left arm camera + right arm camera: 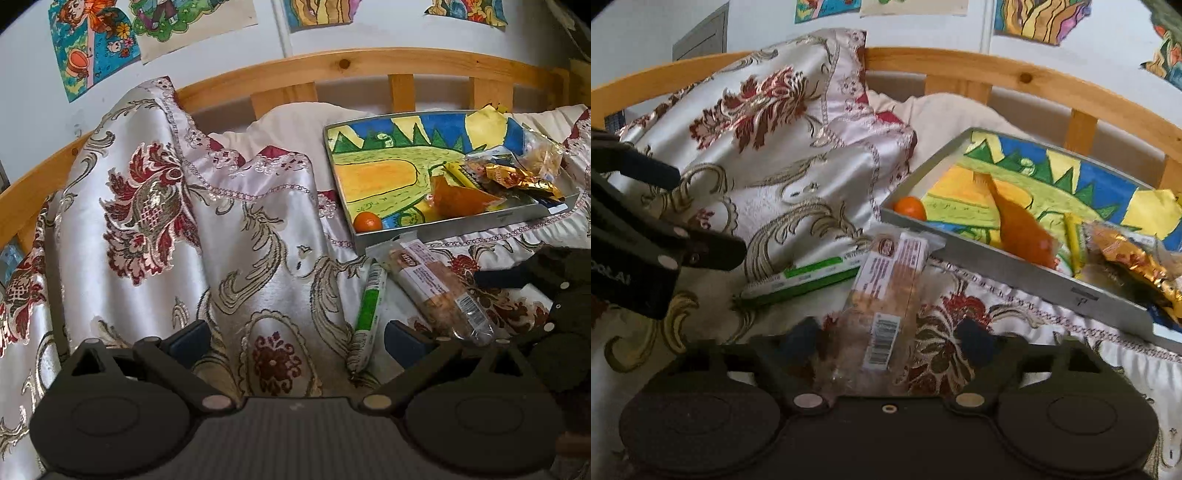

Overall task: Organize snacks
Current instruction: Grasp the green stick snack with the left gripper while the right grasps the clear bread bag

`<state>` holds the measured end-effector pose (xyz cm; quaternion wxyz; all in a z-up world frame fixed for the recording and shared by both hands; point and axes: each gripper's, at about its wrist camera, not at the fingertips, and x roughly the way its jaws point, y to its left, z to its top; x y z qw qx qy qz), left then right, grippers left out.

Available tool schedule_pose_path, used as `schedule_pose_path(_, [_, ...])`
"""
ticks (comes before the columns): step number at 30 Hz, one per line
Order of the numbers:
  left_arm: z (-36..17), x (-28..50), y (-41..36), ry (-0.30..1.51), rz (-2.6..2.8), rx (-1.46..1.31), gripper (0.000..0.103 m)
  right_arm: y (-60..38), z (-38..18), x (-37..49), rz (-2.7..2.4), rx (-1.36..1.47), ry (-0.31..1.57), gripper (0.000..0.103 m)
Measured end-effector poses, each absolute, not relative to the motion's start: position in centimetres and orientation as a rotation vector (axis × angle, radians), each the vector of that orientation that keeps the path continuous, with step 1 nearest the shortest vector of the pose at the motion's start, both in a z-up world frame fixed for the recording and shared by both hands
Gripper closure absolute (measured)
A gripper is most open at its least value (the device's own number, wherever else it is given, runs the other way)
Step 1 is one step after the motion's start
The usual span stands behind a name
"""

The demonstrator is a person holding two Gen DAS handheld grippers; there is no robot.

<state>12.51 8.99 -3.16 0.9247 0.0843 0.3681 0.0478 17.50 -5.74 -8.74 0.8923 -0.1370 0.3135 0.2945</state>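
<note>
With the right gripper (890, 341) jaws spread around the near end of the clear snack packet (886, 291) on the bed beside the tray (1015, 266), and the left gripper (295, 341) jaws spread empty, a pinch on loose film could slip.

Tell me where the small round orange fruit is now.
The small round orange fruit sits inside the shallow grey tray, in its near left corner, apart from the pile of snack packets at the tray's right end.
</note>
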Motion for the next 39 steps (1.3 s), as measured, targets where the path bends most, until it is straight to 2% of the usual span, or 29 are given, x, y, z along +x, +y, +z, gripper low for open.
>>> schedule_pose_path(3, [-3.4, 12.9, 8.4, 0.759, 0.078, 0.177, 0.001, -6.8, -8.8, 17.8, 0.625, -0.243, 0.669, 0.043])
schedule_pose_path(5, [-3.6, 13.3, 7.9, 0.76, 0.07, 0.189, 0.001, -7.5, -8.7, 17.8, 0.631, -0.246, 0.672, 0.057])
schedule_pose_path(7, [-3.9, 13.5, 7.4, 0.754, 0.068, 0.191, 0.001, -8.6, -8.5, 17.3, 0.634, -0.257, 0.673, 0.062])
schedule_pose_path(17, [-5.1, 14.6, 5.7, 0.763, -0.019, 0.193, 0.001, -12.6, -6.8, 15.1, 0.607, -0.306, 0.679, 0.063])
schedule_pose_path(28, [-6.5, 16.7, 5.2, 0.864, -0.099, 0.114, 0.001, -13.8, -7.2, 15.4, 0.582, -0.282, 0.708, 0.061])
schedule_pose_path(34, [-6.3, 17.1, 5.3, 0.86, -0.14, 0.095, 0.001, -14.2, -7.5, 16.0, 0.56, -0.26, 0.728, 0.061])
schedule_pose_path(39, [-6.3, 18.0, 5.8, 0.881, -0.142, 0.032, 0.012, -14.0, -7.6, 16.1, 0.57, -0.25, 0.711, 0.061])
